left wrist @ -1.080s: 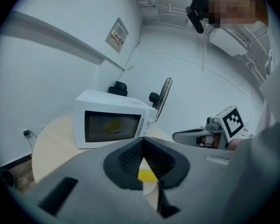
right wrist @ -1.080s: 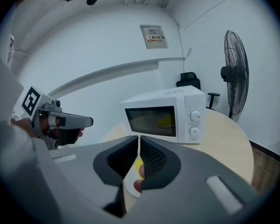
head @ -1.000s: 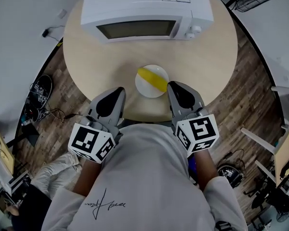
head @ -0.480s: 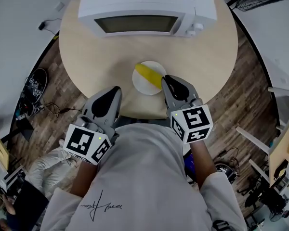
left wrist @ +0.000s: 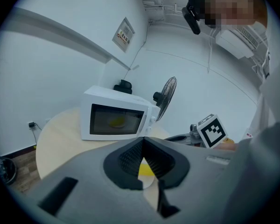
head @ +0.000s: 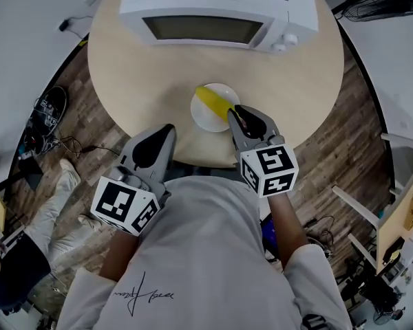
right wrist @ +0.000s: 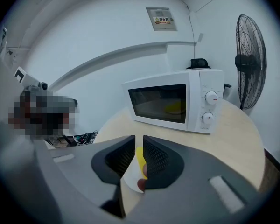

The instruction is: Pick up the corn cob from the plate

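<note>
The corn cob (head: 213, 102) lies on the white plate (head: 205, 121) before the microwave (head: 206, 12). Our right gripper (head: 238, 113) is at the plate's rim, its jaws just opening to a narrow gap that grips nothing. Its own view frames the cob through that gap. Our left gripper (head: 168, 129) hangs back, jaws together.

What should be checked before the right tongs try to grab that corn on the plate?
1. Corn cob lies uncovered on the plate: ok.
2. Right tongs are aimed at it; the cob shows through their gap in the right gripper view: ok.
3. Gap wide enough: the jaws have just been opening, with nothing between them, but the slit looks narrower than the cob: not ok.
4. Left tongs are shut, empty and back at the table edge: ok.
5. Microwave stands well behind the plate: ok.
6. Right tongs touching the plate rim: cannot tell.
</note>
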Demonstrator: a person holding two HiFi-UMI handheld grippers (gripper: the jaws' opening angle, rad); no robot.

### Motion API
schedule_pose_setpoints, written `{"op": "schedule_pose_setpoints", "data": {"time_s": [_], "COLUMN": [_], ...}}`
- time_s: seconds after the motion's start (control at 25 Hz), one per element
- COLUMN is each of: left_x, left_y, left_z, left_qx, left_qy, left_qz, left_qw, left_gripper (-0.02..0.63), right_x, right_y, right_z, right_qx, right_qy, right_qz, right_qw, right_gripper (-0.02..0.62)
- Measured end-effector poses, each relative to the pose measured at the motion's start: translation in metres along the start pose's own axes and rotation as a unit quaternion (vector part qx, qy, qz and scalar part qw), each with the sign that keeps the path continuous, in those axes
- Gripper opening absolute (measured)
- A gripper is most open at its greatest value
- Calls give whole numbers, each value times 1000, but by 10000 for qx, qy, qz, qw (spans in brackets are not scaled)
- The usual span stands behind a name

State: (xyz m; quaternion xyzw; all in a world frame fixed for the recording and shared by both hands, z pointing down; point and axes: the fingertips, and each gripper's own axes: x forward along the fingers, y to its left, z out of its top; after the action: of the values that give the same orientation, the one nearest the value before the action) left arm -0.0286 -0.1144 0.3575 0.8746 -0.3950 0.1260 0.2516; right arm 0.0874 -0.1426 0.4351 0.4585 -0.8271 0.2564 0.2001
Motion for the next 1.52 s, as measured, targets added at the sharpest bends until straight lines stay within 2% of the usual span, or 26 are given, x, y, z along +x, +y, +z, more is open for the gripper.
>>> {"op": "schedule_pose_setpoints", "data": {"time_s": [0.84, 1.08, 1.52], "left_x": [-11, -14, -21], "left_y": [-7, -8, 1], "left_z": [-20, -25, -30], "left_qx": [-128, -183, -327], "left_qy": [144, 160, 153], "left_qz": [49, 93, 261], "left_qw": [9998, 9997, 9990], "left_gripper": [-6, -6, -6], "right_x": [35, 46, 77], "right_y": [-1, -3, -8], "right_z": [-42, -59, -80], "right_qx": [-458, -666, -1192], "right_qy": [681, 1042, 1694], "right_qz": [178, 232, 255], "right_qw": [9965, 9921, 9780], "right_gripper": [150, 188, 219]}}
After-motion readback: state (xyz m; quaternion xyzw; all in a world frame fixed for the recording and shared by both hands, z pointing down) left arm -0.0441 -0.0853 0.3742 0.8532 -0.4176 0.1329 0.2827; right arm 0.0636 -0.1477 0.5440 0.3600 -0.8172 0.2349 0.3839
